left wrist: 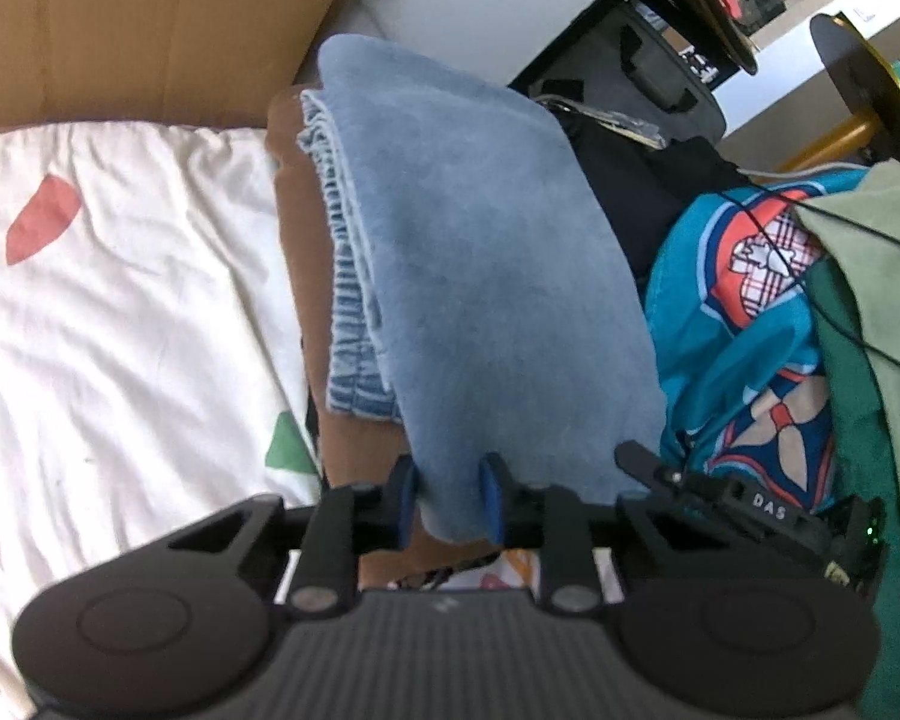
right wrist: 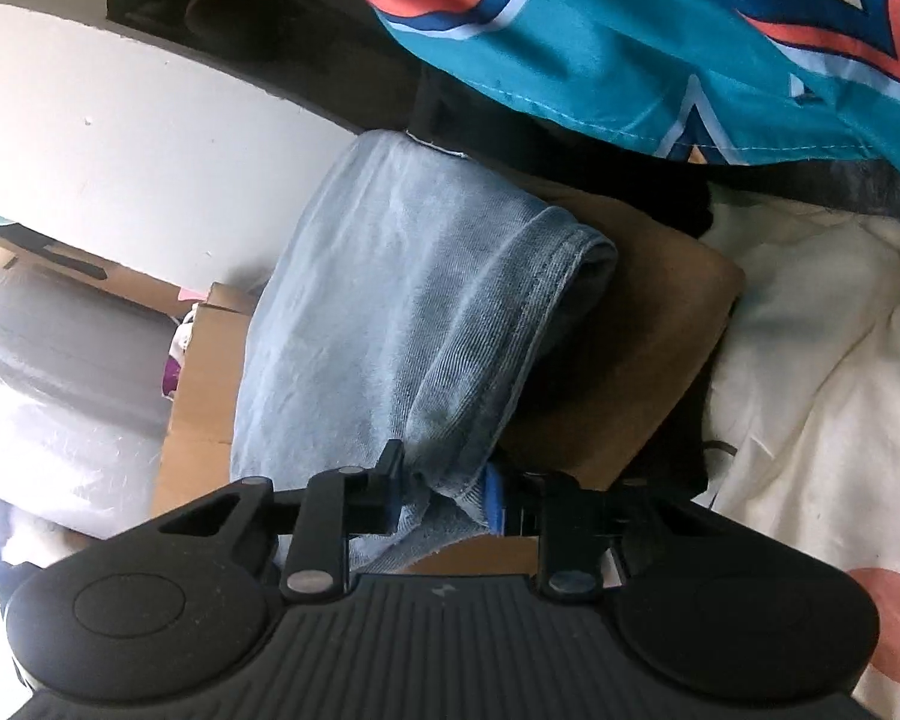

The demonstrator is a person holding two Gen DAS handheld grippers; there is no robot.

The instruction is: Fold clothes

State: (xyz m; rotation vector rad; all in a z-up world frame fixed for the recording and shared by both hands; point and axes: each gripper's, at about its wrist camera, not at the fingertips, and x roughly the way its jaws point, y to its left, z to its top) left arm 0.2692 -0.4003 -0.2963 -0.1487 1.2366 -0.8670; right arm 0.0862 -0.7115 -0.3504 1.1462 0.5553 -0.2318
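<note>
The folded light-blue jeans (left wrist: 486, 276) fill the centre of the left wrist frame, lying on a folded brown garment (left wrist: 306, 276) — hem layers stacked at their left edge; in the right wrist frame they (right wrist: 390, 312) run centre to bottom

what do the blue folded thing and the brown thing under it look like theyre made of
Blue folded garment: looks like faded cotton denim, matte, with a fine diagonal weave and stitched hems; likely jeans. Brown garment beneath it: a smooth, matte cloth with no visible weave, perhaps cotton or a knit; hard to say.
</note>
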